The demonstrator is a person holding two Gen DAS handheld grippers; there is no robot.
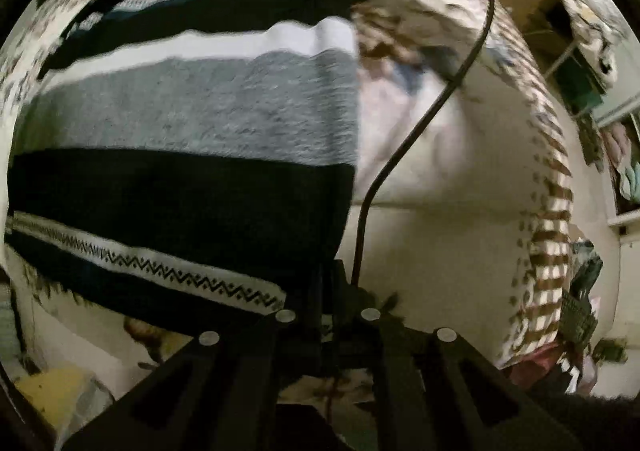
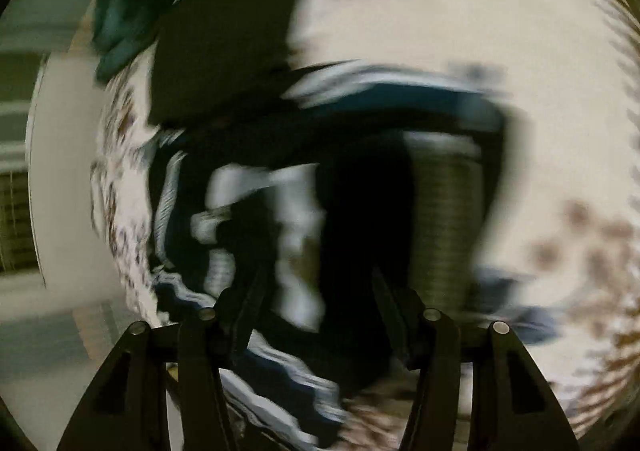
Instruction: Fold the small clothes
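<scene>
Two black grippers are in our hands over a cream bedspread with brown leaf print. Our left gripper has its fingers drawn together on the near right corner of the striped knit sweater in black, grey and white. That sweater lies flat on the bedspread, its straight right edge running away from the pinch, its zigzag-patterned hem band along the near side. Right of that edge the bedspread lies bare up to the brown-striped border, crossed only by a thin black cable. Beyond the border stands blurred room clutter.

Our right gripper shows its fingers spread wide apart, with the same sweater bunched between and beyond them; blur hides whether they touch it. A dark flat folded cloth lies past the sweater, a teal cloth just beside it, near the bed's left edge
</scene>
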